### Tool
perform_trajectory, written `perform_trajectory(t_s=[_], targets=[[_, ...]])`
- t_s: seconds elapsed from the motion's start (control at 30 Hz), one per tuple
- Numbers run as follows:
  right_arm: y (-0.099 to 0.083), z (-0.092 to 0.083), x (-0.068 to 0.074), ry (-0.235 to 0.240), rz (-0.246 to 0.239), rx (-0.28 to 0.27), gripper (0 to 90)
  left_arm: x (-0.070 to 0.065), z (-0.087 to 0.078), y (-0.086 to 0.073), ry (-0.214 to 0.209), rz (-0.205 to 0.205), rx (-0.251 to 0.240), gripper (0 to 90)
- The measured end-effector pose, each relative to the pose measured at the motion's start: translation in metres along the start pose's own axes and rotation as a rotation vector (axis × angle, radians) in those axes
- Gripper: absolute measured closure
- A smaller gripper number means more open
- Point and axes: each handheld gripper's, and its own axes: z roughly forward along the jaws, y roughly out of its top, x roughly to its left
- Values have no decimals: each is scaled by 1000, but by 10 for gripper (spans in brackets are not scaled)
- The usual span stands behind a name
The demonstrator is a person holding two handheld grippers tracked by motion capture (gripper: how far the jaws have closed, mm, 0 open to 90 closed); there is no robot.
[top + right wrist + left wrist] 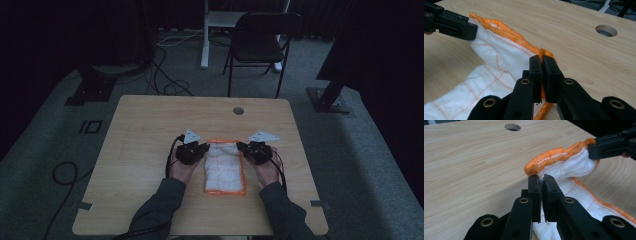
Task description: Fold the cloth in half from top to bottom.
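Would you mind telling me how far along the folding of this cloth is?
Done: the white cloth with orange edging already lies as a narrow strip on the table, seemingly folded. In hand: the left gripper and right gripper are each shut on a far corner, lifting that edge off the wood. Left: probably bringing that edge toward the near end and letting go.
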Motion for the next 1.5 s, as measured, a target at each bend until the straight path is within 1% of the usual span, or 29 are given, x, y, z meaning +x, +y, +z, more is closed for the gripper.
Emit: perform_trajectory(t_s=[0.2, 0.37, 0.53, 0.57, 0.63, 0.73, 1.07, 1.17, 1.23, 1.37, 1.5], targets=[[-4, -14, 8, 24, -13, -23, 866, -4, -9, -3, -8, 12, -17, 867], [-9, -20, 11, 25, -21, -30, 866, -10, -13, -8, -9, 31, -20, 867], [-12, -21, 11, 28, -16, -34, 865, -13, -14, -14, -12, 32, -20, 866], [-14, -22, 12, 30, -20, -33, 865, -15, -15, -16, -14, 26, -22, 866], [-16, -22, 13, 32, -20, -35, 866, -16, -15, -17, -15, 26, -21, 866], [-19, -23, 13, 30, -17, -37, 865, -18, -16, -17, -15, 38, -20, 866], [-26, -29, 17, 31, -13, -41, 865, -24, -19, -22, -23, 44, -31, 866], [-30, -32, 19, 34, -17, -38, 865, -28, -21, -27, -30, 48, -32, 866], [-32, -33, 21, 35, -19, -34, 865, -29, -22, -30, -32, 55, -25, 866], [-38, -34, 24, 36, -25, -25, 865, -31, -23, -38, -39, 44, -23, 866], [-40, -37, 26, 34, -32, -27, 866, -34, -25, -40, -45, 43, -28, 866]])
